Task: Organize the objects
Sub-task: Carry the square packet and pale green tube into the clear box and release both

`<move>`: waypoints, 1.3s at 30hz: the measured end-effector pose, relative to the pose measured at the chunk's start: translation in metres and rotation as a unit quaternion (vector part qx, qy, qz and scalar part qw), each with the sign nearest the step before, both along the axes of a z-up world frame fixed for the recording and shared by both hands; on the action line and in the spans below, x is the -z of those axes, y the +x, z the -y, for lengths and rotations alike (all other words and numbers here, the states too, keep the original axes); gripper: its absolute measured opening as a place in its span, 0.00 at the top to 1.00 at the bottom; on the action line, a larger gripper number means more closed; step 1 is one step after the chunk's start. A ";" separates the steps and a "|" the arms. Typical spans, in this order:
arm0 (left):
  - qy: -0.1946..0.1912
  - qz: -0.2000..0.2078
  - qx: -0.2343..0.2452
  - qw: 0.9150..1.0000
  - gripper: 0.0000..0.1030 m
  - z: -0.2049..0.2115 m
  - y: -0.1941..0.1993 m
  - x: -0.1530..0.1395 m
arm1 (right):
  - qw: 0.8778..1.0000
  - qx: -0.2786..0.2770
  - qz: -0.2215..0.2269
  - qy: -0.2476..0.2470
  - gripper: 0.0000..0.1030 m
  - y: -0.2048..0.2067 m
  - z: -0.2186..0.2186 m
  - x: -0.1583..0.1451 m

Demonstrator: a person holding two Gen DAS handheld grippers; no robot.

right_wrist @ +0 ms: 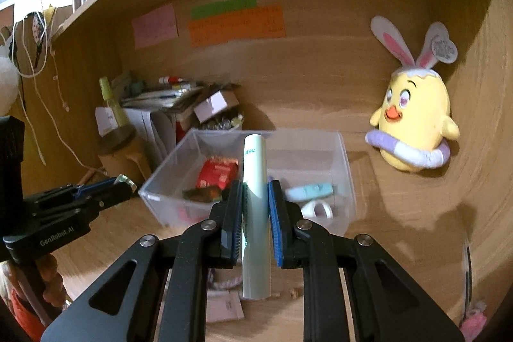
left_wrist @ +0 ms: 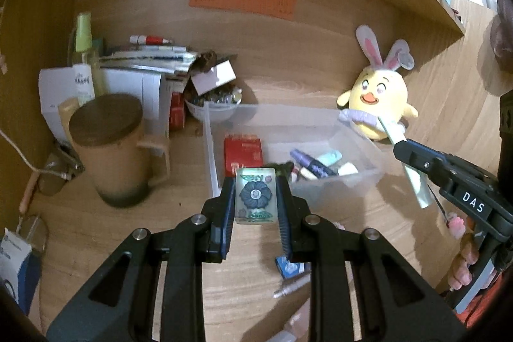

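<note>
My left gripper (left_wrist: 255, 181) is shut on a clear rectangular tile (left_wrist: 255, 196) printed with a blue flower, held above the desk just in front of a clear plastic bin (left_wrist: 362, 178). In the bin lie a red packet (left_wrist: 242, 153), pens and small tubes. My right gripper (right_wrist: 255, 188) is shut on a pale green tube (right_wrist: 255, 213) that stands upright between the pads, in front of the same bin (right_wrist: 348, 194). From the left wrist view the right gripper (left_wrist: 404, 149) shows at the right with the tube (left_wrist: 416, 185); the left gripper (right_wrist: 125, 183) shows at the left of the right wrist view.
A brown lidded mug (left_wrist: 112, 149) stands left of the bin. Behind it are a white box (left_wrist: 134, 88) with stacked papers, a spray bottle (left_wrist: 84, 60) and a bowl of small items (left_wrist: 213, 101). A yellow chick plush (right_wrist: 413, 120) leans at the right. Loose items (left_wrist: 288, 268) lie on the desk.
</note>
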State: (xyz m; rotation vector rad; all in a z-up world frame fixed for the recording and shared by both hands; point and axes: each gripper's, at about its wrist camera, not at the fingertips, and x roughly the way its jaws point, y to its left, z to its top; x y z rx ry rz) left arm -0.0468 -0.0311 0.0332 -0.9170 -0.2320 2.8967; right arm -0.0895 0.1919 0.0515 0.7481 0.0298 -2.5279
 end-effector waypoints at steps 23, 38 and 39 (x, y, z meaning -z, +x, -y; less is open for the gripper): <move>-0.014 0.026 -0.004 1.000 0.77 -0.001 -0.071 0.004 | 1.000 -0.005 0.024 0.005 0.86 -0.076 0.020 0.011; -0.032 0.072 0.004 0.997 0.77 -0.012 -0.105 0.031 | 0.996 -0.022 0.069 0.053 0.86 -0.100 0.040 0.042; -0.032 0.072 0.004 0.997 0.77 -0.012 -0.106 0.031 | 0.996 -0.022 0.067 0.058 0.86 -0.101 0.043 0.043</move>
